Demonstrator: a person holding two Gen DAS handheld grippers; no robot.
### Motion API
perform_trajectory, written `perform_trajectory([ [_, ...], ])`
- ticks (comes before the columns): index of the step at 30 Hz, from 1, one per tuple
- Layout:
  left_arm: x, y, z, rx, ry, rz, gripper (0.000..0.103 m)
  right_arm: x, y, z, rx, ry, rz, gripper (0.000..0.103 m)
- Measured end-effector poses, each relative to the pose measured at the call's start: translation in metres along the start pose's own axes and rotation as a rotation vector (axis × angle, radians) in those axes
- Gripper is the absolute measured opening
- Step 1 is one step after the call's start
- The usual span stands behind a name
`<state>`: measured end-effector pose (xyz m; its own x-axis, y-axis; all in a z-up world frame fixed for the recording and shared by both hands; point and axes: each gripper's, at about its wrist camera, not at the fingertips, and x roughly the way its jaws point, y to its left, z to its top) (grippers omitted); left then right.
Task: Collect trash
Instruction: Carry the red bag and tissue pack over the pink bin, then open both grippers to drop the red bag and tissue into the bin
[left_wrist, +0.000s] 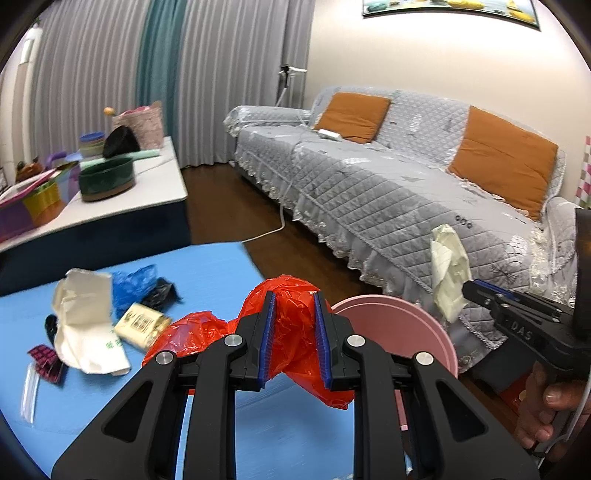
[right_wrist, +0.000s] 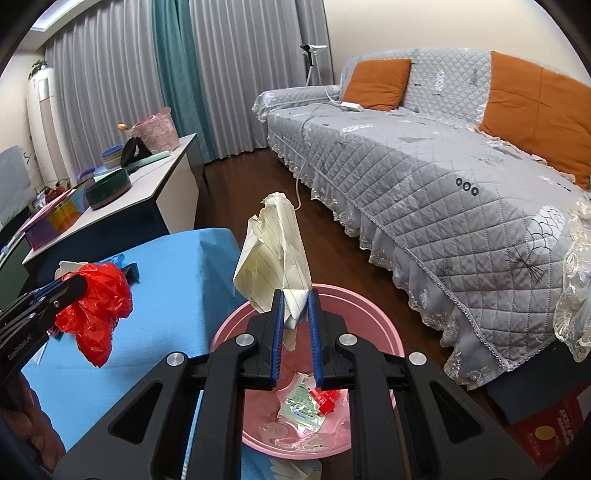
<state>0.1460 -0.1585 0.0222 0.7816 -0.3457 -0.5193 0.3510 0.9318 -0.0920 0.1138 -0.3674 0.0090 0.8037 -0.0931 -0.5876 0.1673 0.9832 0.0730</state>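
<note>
Clamped between the blue-padded fingers (right_wrist: 279, 325) of the right gripper (right_wrist: 296, 314): a crumpled sheet of lined cream paper (right_wrist: 275, 254), standing up above the fingertips, poised right over the pink bin (right_wrist: 373, 317). Down inside that bin, on the bottom: a pale green printed packet (right_wrist: 300, 408), a scrap of red wrapper (right_wrist: 327, 397) touching it, some clear film (right_wrist: 275, 430) alongside.

Over on the left gripper (left_wrist: 294, 325), fingers (left_wrist: 267, 332) set fairly narrow, pinching a red plastic bag (left_wrist: 295, 321); bag billowing out both sides and hanging below, held just beside the bin's rim (left_wrist: 388, 306) and above the blue worktop (left_wrist: 207, 266).

Waiting on the worktop, left of the red bag: a yellowish labelled packet (left_wrist: 142, 325), a crumpled white paper bag (left_wrist: 86, 317), blue plastic (left_wrist: 133, 282) and black plastic (left_wrist: 162, 291) bunched together behind, a dark pink patterned wrapper (left_wrist: 46, 360) near the edge, a clear strip (left_wrist: 28, 391) just beside it.

Further out: a grey quilted sofa (left_wrist: 388, 192) with orange cushions (left_wrist: 352, 116), and a white side table (left_wrist: 155, 184) carrying a dark green round tin (left_wrist: 107, 179); contents not visible.
</note>
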Motion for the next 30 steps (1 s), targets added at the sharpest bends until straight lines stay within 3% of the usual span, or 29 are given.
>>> perform_trajectory([
  [11, 0.019, -0.045, 0.008, 0.058, 0.013, -0.093, 0.02, -0.004, -0.023, -0.002, 0.031, -0.001, -0.028, 0.013],
  [26, 0.049, -0.074, 0.005, 0.072, 0.063, -0.11, 0.02, 0.004, -0.035, -0.008, 0.05, 0.027, -0.034, 0.013],
  [29, 0.053, -0.074, 0.007, 0.058, 0.08, -0.128, 0.024, 0.006, -0.035, -0.006, 0.052, 0.031, -0.037, 0.017],
  [30, 0.053, -0.073, 0.007, 0.05, 0.086, -0.132, 0.028, 0.007, -0.036, -0.005, 0.056, 0.032, -0.04, 0.026],
])
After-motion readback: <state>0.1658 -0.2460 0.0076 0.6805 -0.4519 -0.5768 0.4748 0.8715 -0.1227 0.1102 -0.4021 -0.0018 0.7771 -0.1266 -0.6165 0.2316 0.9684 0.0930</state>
